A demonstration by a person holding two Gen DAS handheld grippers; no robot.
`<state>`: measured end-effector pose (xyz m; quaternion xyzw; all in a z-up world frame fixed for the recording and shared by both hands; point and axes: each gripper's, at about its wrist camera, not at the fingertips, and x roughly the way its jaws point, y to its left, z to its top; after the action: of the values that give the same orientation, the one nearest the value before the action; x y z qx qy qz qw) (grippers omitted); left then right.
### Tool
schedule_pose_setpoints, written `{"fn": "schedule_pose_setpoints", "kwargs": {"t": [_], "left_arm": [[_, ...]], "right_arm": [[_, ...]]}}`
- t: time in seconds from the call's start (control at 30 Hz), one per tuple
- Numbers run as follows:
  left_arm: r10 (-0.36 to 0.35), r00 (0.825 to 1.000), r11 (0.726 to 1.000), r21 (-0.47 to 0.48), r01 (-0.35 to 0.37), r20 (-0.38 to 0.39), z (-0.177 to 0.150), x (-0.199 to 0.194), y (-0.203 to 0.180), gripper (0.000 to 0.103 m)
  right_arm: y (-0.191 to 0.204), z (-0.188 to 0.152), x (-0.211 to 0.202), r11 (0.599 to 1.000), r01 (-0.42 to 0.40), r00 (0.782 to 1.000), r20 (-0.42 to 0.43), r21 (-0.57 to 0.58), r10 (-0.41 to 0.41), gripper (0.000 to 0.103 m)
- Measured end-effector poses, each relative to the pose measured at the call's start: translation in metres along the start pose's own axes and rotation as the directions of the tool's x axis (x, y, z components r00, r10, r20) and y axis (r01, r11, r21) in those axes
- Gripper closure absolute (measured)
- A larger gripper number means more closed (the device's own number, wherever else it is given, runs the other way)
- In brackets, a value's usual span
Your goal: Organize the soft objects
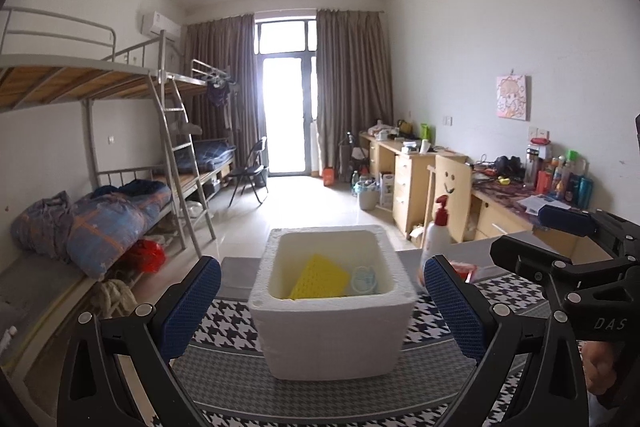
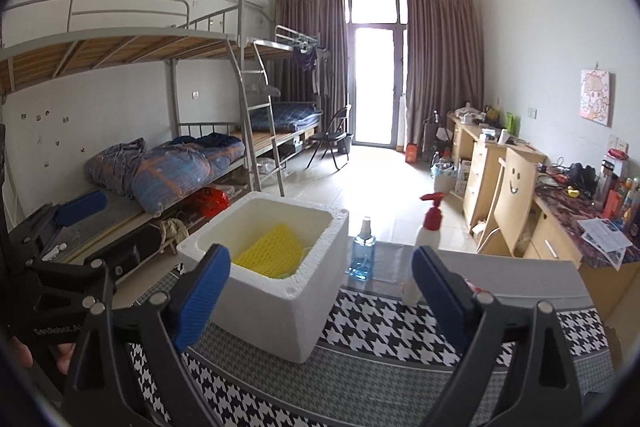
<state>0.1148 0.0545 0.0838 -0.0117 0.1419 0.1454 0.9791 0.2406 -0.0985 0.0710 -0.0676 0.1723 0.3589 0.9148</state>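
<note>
step: hunting next soft thing | left gripper [image 1: 322,301] fingers apart, empty | right gripper [image 2: 320,287] same | tip: drop into foam box [image 1: 332,331] beside yellow sponge [image 1: 320,277], skip bottles

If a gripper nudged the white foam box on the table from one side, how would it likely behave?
The foam box looks like expanded polystyrene, so probably light and apt to slide on the houndstooth cloth rather than resist. It holds only a yellow mesh sheet, adding little weight. Its beaded rim may dent or crumble under hard pads.
</note>
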Motion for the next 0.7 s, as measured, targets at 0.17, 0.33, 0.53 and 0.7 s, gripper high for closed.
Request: {"fn": "schedule_pose_setpoints", "kwargs": {"t": [0.17, 0.33, 0.53, 0.7], "left_arm": [[-0.028, 0.999, 1.0, 0.011, 0.028, 0.023, 0.0, -0.018, -0.008, 0.001], [-0.041, 0.998, 0.999, 0.022, 0.04, 0.043, 0.001, -0.033, -0.015, 0.001], [-0.053, 0.997, 0.998, 0.029, 0.052, 0.058, -0.004, -0.047, -0.023, 0.001], [-0.055, 0.995, 0.998, 0.03, 0.053, 0.078, -0.007, -0.058, -0.024, 0.001]], "right_arm": [[-0.005, -0.005, -0.022, 1.0, 0.01, 1.0, 0.028, 0.002, -0.01, 0.008], [-0.007, -0.009, -0.038, 1.0, 0.02, 0.999, 0.042, 0.011, -0.02, 0.007], [-0.009, -0.018, -0.058, 0.999, 0.033, 0.997, 0.074, 0.007, -0.033, 0.007], [-0.01, -0.026, -0.074, 1.0, 0.028, 0.995, 0.096, 0.009, -0.029, 0.007]]}}
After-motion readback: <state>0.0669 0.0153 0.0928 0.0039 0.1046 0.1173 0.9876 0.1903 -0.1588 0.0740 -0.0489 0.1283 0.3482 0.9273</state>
